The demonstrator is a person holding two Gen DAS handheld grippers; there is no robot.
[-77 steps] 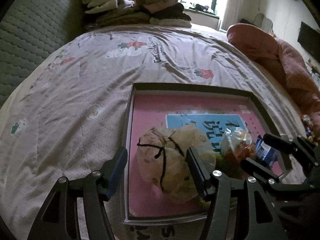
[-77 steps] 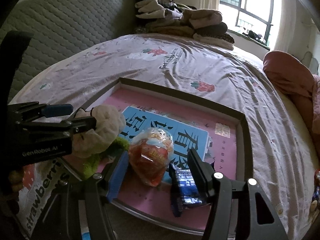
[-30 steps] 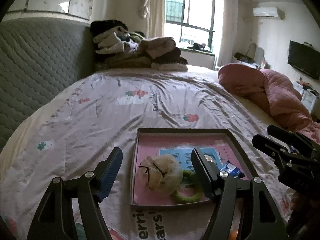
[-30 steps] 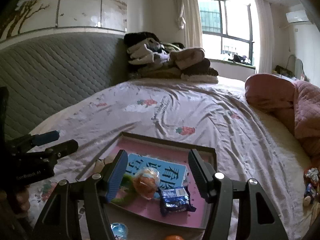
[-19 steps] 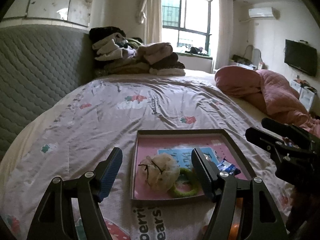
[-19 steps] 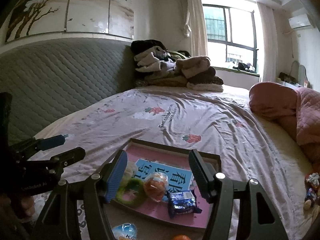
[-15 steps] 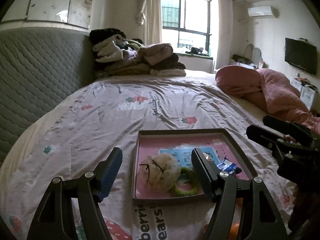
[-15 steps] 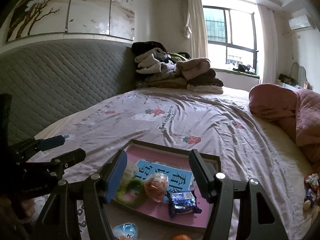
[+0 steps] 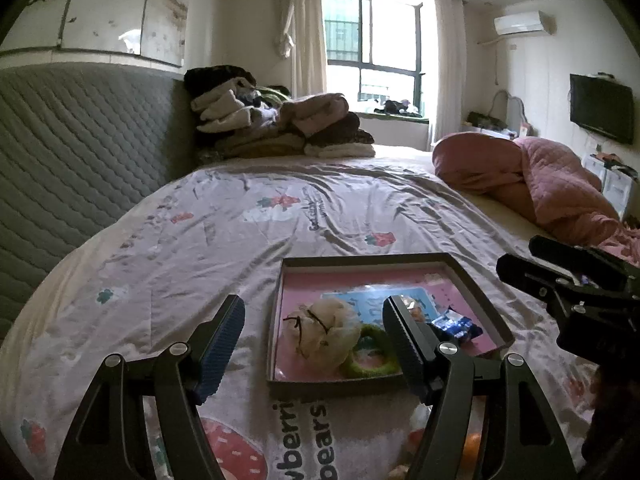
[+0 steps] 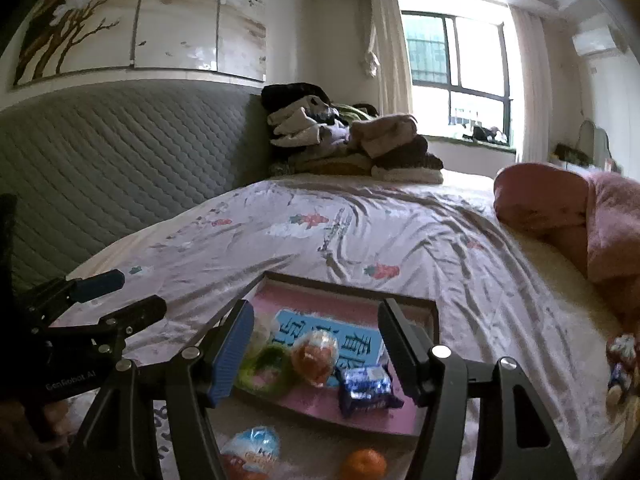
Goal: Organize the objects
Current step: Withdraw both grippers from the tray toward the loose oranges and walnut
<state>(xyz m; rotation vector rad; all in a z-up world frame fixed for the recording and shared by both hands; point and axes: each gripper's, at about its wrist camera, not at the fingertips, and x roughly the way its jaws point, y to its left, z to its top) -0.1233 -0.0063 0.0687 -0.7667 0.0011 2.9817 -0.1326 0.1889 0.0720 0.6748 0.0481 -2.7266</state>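
A shallow box lid with a pink inside lies on the bed. In it are a cream plush ball, a green ring, a clear orange-filled packet and a blue snack pack. My left gripper is open and empty, held back from the lid's near edge. My right gripper is open and empty, also held back, and shows at the right of the left wrist view. A blue-topped egg toy and an orange lie on the sheet in front of the lid.
The bed sheet has strawberry prints. A pile of folded clothes sits at the headboard end. A pink quilt is bunched at the right. Small toys lie at the bed's right edge. A grey padded headboard is at the left.
Both grippers have pulled back and up from the lid, leaving the plush ball and the orange packet in it. In the last half second they have barely moved.
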